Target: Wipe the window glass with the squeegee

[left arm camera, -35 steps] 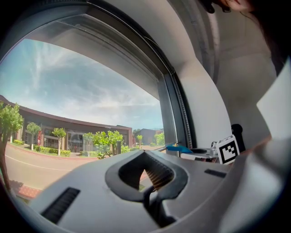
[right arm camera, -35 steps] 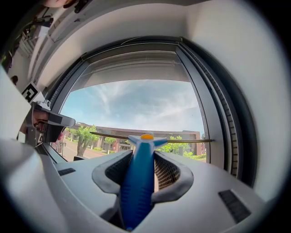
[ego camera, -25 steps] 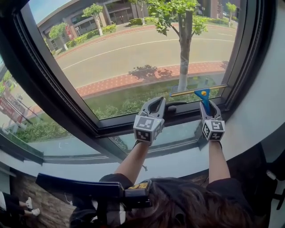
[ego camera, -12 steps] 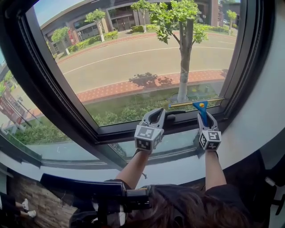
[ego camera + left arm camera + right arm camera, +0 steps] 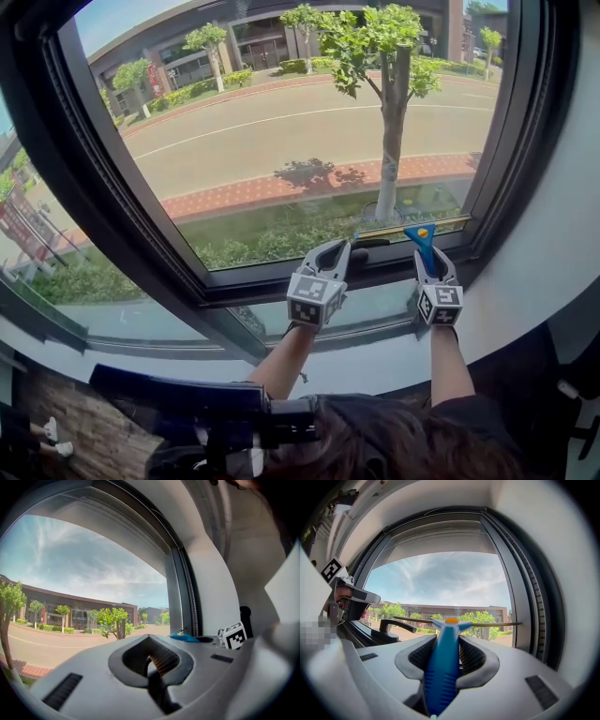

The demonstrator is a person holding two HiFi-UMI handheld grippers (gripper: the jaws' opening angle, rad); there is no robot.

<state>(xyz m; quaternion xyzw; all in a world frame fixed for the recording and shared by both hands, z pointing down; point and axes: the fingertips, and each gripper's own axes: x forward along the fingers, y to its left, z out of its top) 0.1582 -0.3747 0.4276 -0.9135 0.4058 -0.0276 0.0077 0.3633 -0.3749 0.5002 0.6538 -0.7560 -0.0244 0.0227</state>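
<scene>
My right gripper (image 5: 427, 255) (image 5: 446, 641) is shut on the blue handle of the squeegee (image 5: 423, 240) (image 5: 442, 667). The squeegee's thin blade (image 5: 412, 224) (image 5: 487, 624) lies level against the window glass (image 5: 281, 122) at the pane's bottom right, just above the dark lower frame (image 5: 262, 278). To its left, my left gripper (image 5: 335, 251) (image 5: 151, 656) is shut with nothing in it, close to the lower frame. The left gripper view catches the squeegee's blue head (image 5: 183, 637) and the right gripper's marker cube (image 5: 234, 635).
A black window handle (image 5: 371, 243) (image 5: 396, 625) sticks out from the lower frame between the grippers. A white curved wall (image 5: 562, 216) borders the pane on the right, and a thick dark mullion (image 5: 84, 169) on the left. A second pane (image 5: 356, 286) sits below the frame.
Both grippers have come down the pane. The squeegee blade has slid lower on the glass and now rests just above the bottom frame.
</scene>
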